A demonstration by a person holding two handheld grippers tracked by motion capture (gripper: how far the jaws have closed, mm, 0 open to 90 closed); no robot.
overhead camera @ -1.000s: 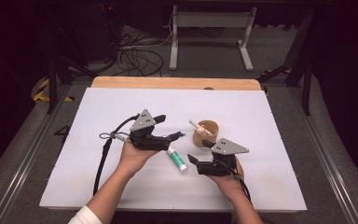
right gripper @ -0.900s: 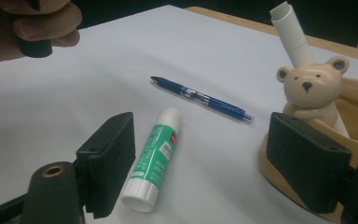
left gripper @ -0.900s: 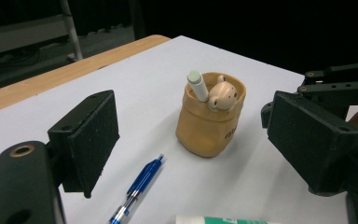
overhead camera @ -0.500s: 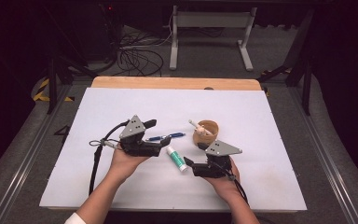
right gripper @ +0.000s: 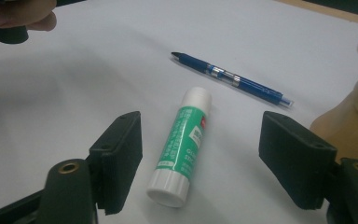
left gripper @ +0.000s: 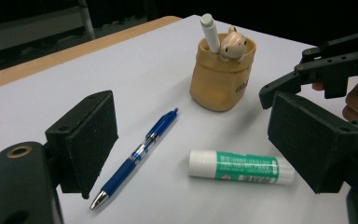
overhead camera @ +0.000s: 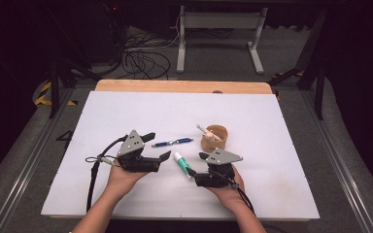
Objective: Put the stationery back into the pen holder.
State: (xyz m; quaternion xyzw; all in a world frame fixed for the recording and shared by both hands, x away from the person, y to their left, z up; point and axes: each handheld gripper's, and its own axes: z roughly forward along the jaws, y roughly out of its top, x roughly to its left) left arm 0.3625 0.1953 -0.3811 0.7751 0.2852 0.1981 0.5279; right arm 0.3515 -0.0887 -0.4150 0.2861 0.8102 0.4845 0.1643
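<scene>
Straddling the glue stick (right gripper: 182, 145), the right gripper (right gripper: 200, 158) has its jaws apart, one pad on each side of the tube and neither touching it; they have just been closing in. The stick lies flat on the white table (overhead camera: 272, 121), cap end pointing away from the gripper, just short of the blue pen (right gripper: 233, 79), which lies crosswise beyond it. In the high view the stick (overhead camera: 182, 164) sits between the two grippers, with the tan cup (overhead camera: 214, 138) near the right gripper (overhead camera: 197, 165). The left gripper (left gripper: 191, 140) also stands open, holding nothing, aimed at the pen (left gripper: 137, 156) and stick from the other side.

To do the pick well, I would centre the pads on the green label, not the cap, and lower them until they nearly meet the table. Closing squarely across the round body matters, since a skewed squeeze could roll it out. Keeping the left gripper back avoids a clash.
</scene>
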